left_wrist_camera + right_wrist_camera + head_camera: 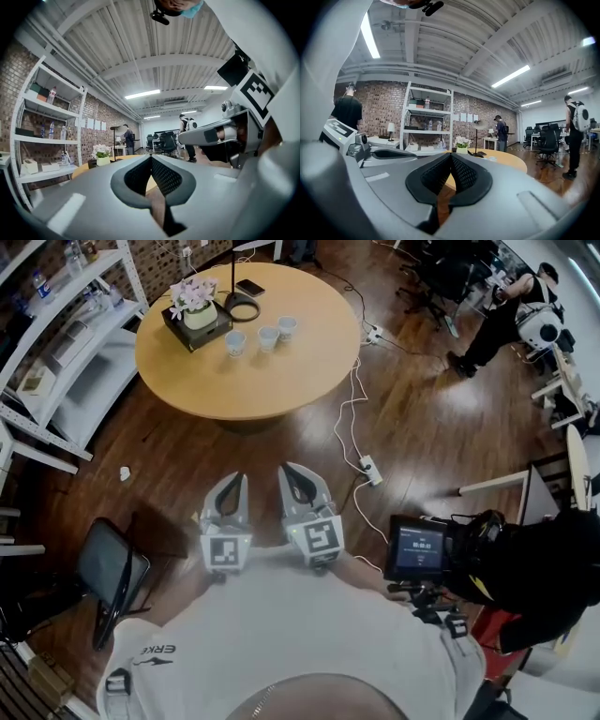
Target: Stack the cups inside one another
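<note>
Three small pale cups (235, 341) (269, 337) (287, 326) stand apart in a row on the round wooden table (281, 381) at the far side of the head view. Both grippers are held close to my body, well short of the table and over the wooden floor. The left gripper (239, 480) (151, 157) is shut with nothing in it. Beside it, the right gripper (288, 471) (451, 154) is also shut and empty. In the right gripper view the table (511, 161) lies ahead, with one cup (491, 159) small on it.
On the table are a potted flower (195, 304) on a dark tray, a lamp base (242, 307) and a phone (249, 287). White shelving (56, 362) stands left, a dark chair (112, 573) near left. Cables and a power strip (370, 470) cross the floor. A person with a camera rig (525, 568) stands right.
</note>
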